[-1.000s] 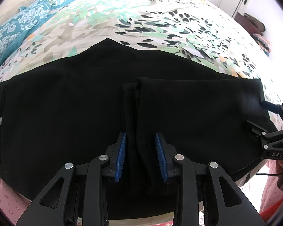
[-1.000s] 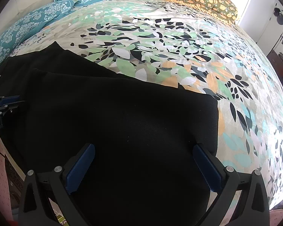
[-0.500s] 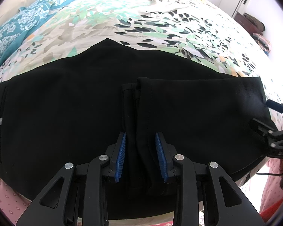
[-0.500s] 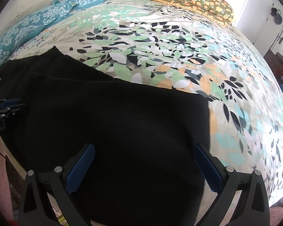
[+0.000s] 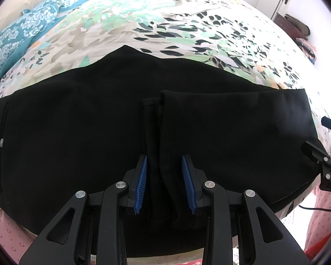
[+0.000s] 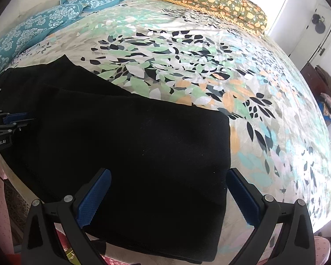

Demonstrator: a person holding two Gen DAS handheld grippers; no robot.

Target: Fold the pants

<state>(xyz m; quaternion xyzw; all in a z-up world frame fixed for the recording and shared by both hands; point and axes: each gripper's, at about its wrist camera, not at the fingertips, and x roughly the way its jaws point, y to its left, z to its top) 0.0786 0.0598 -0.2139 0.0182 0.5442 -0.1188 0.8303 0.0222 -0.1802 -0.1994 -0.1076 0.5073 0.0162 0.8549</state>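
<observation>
Lying flat near the edge of the flowered bed [image 6: 187, 70], the black pants [image 5: 77, 132] show a bunched ridge; the left gripper [image 5: 165, 183] clamps this ridge, the right gripper [image 6: 170, 194] hovers with jaws wide apart. Better pinch both layers evenly before lifting.

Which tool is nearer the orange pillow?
Right. The right tool hangs over the pants' end on the pillow's side; the left tool grips their hem farther away.

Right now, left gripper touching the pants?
Touching. Left wrist view: the left gripper has a bunched fold of the black pants pinched between its blue pads.
</observation>
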